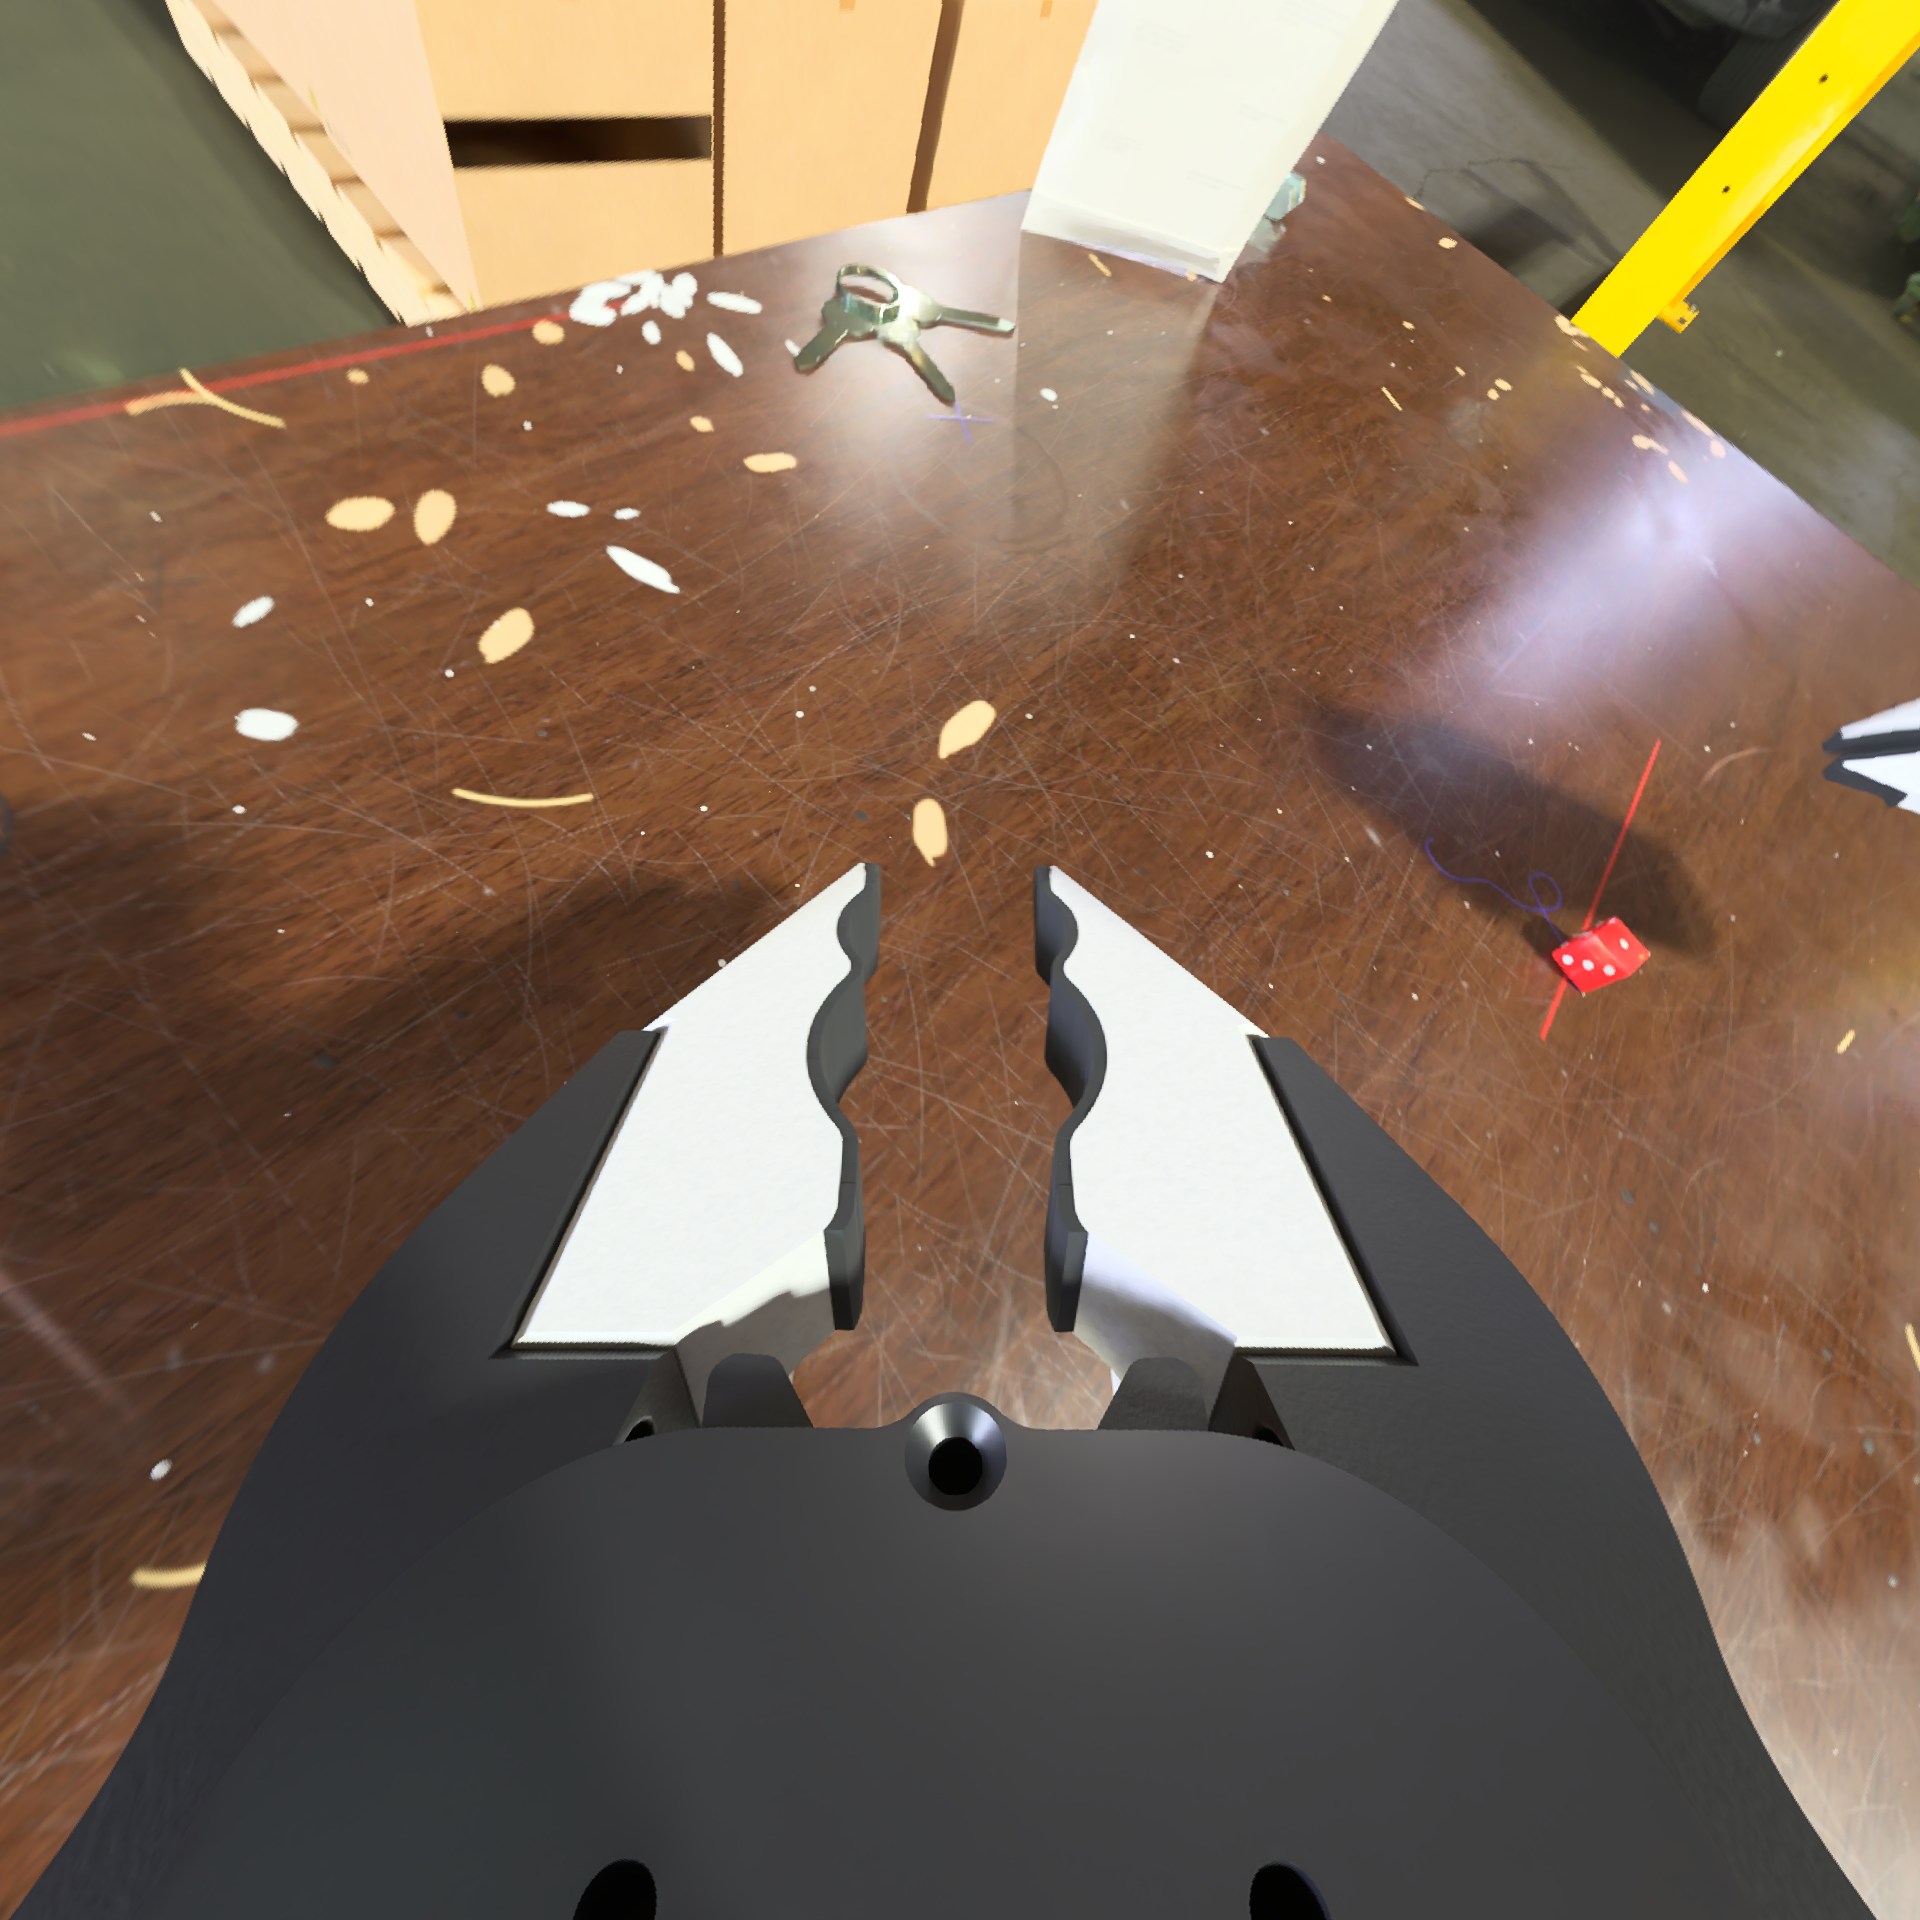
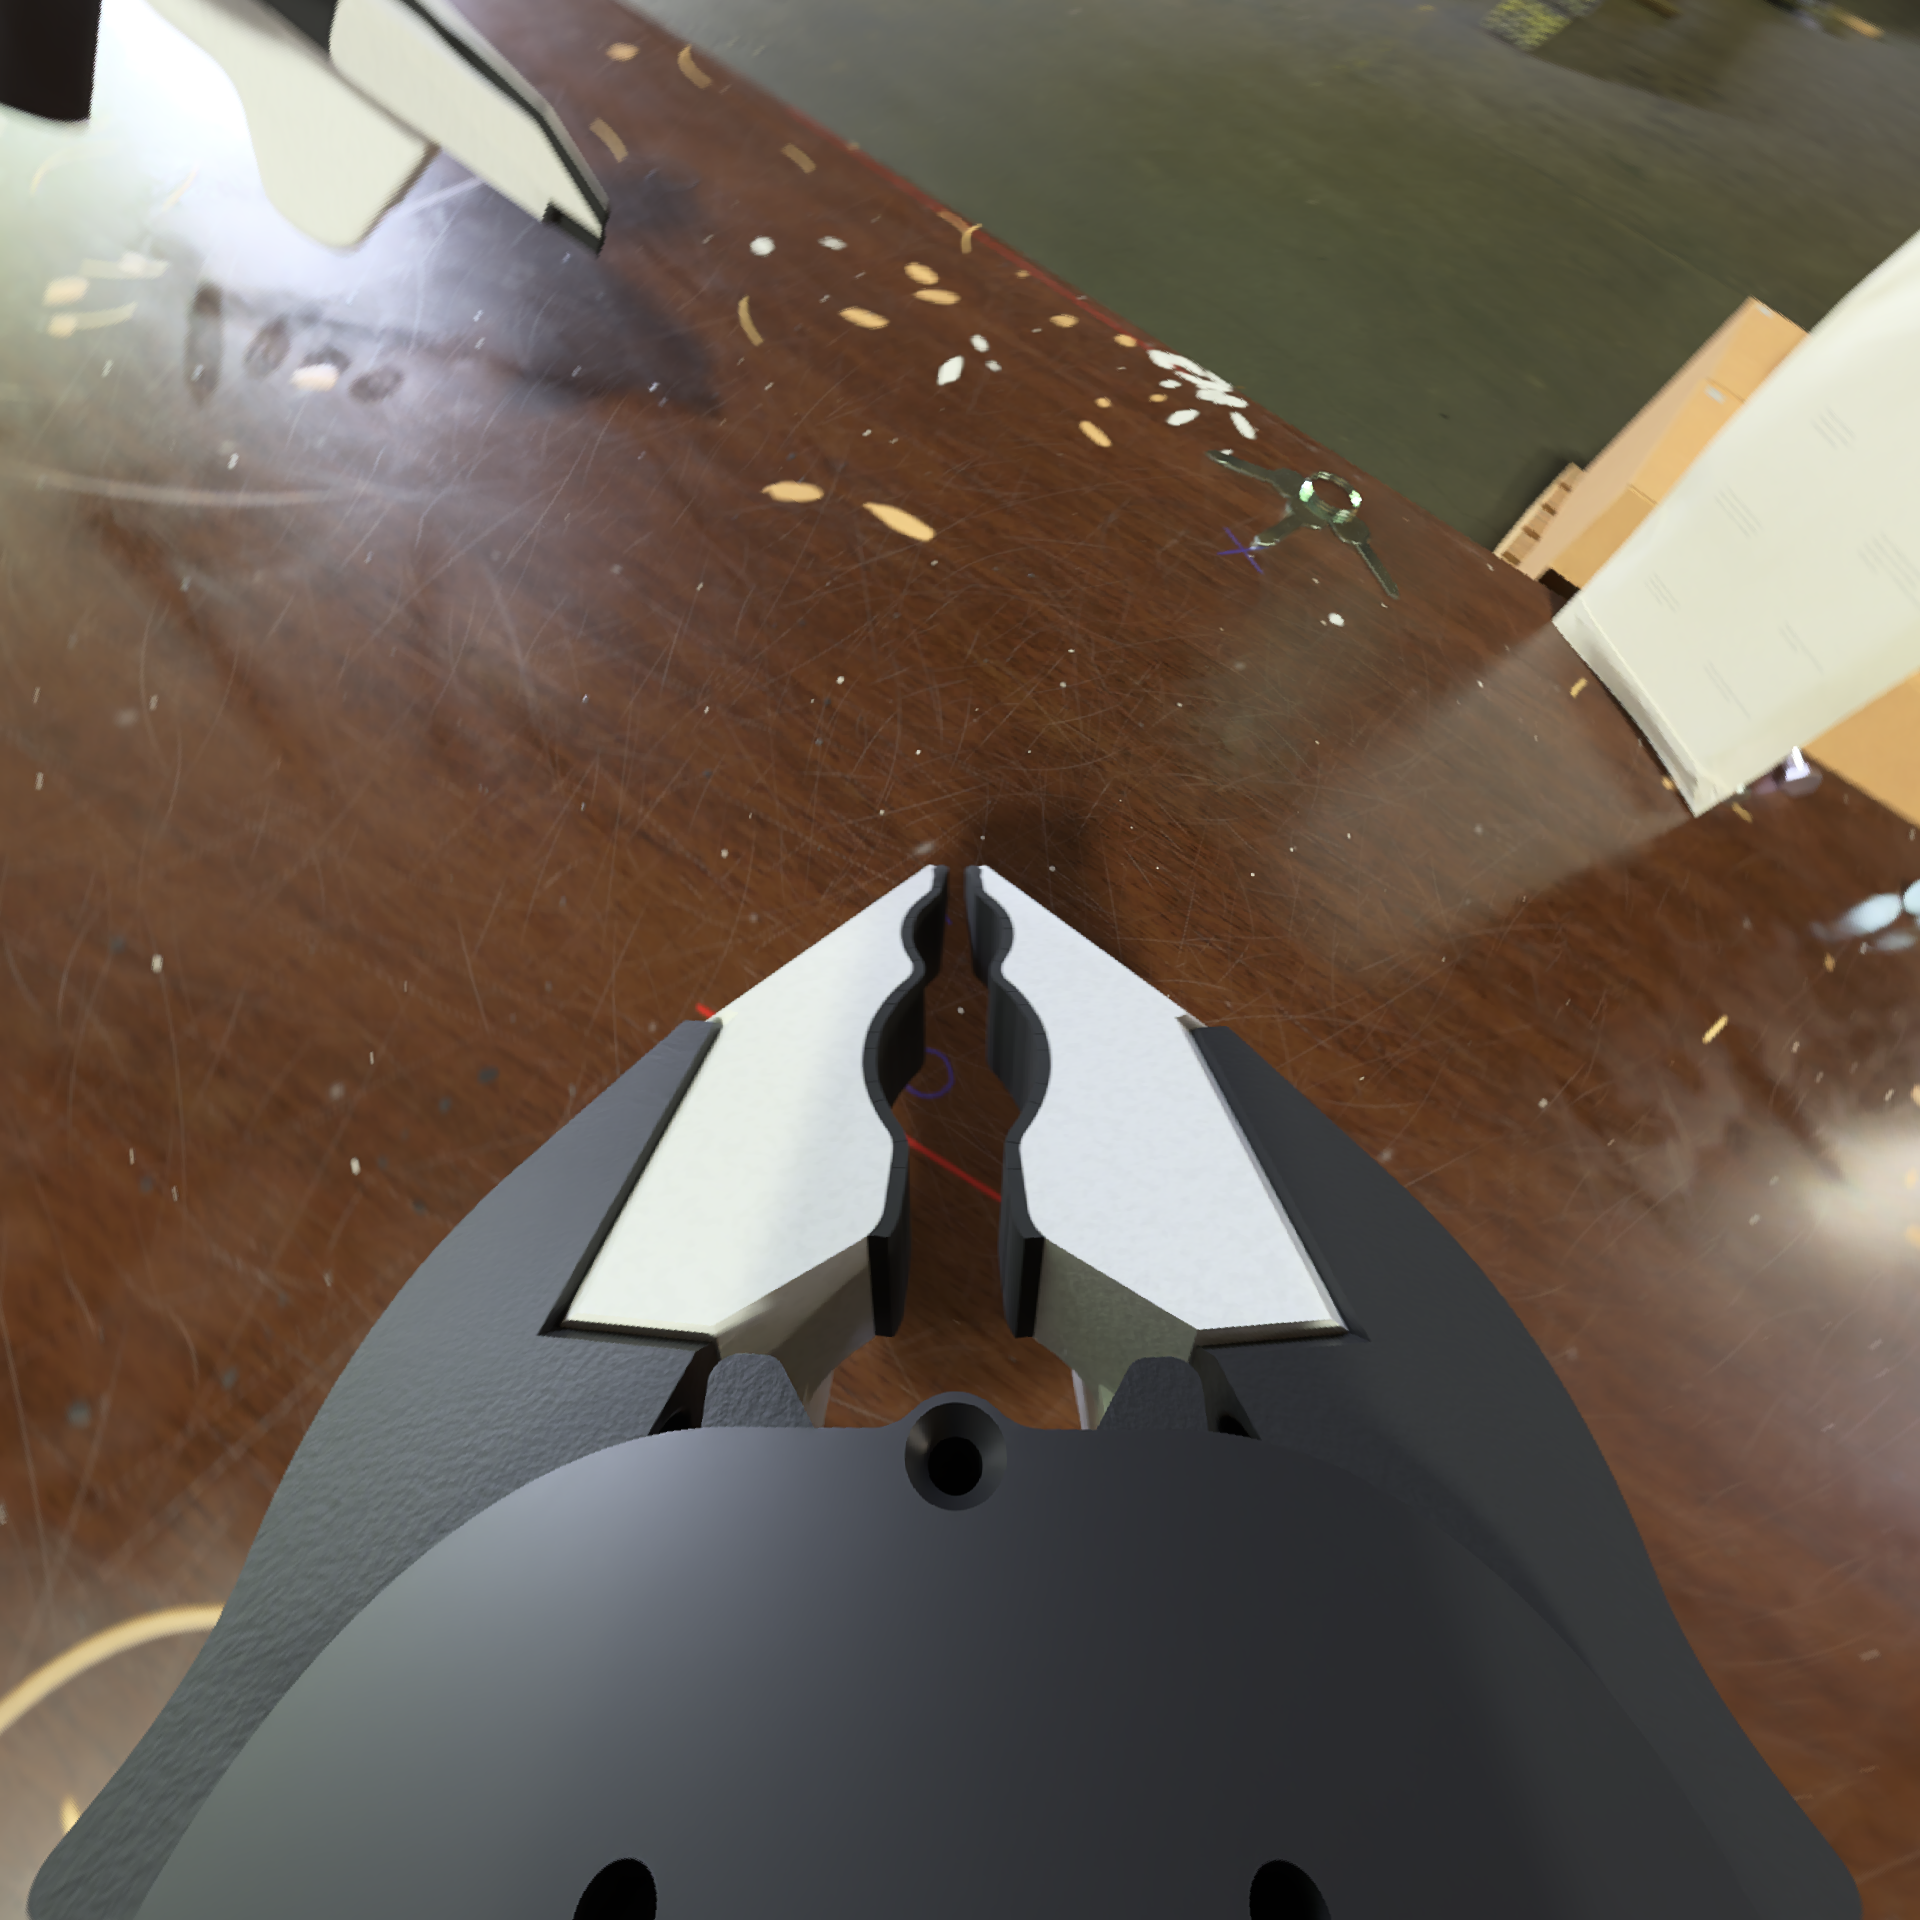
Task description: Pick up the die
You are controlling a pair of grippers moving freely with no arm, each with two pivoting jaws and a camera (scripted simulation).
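Observation:
A small red die [image 1: 1600, 954] with white pips lies on the scratched brown table [image 1: 1143, 623], on a thin red line, to the right of my left gripper [image 1: 956, 873]. The left gripper is open and empty, hovering over the table well left of the die. The fingertips of my right gripper [image 1: 1881, 769] show at the right edge, above and beyond the die. In the right wrist view the right gripper [image 2: 956, 873] is shut with nothing between its fingers. The die does not show there. The left gripper [image 2: 468, 177] shows at the top left.
A bunch of keys [image 1: 894, 322] lies near the table's far edge and also shows in the right wrist view [image 2: 1309, 509]. A white bag [image 1: 1174, 125] stands at the far edge. Cardboard boxes [image 1: 582, 125] and a yellow beam [image 1: 1745, 166] stand beyond the table.

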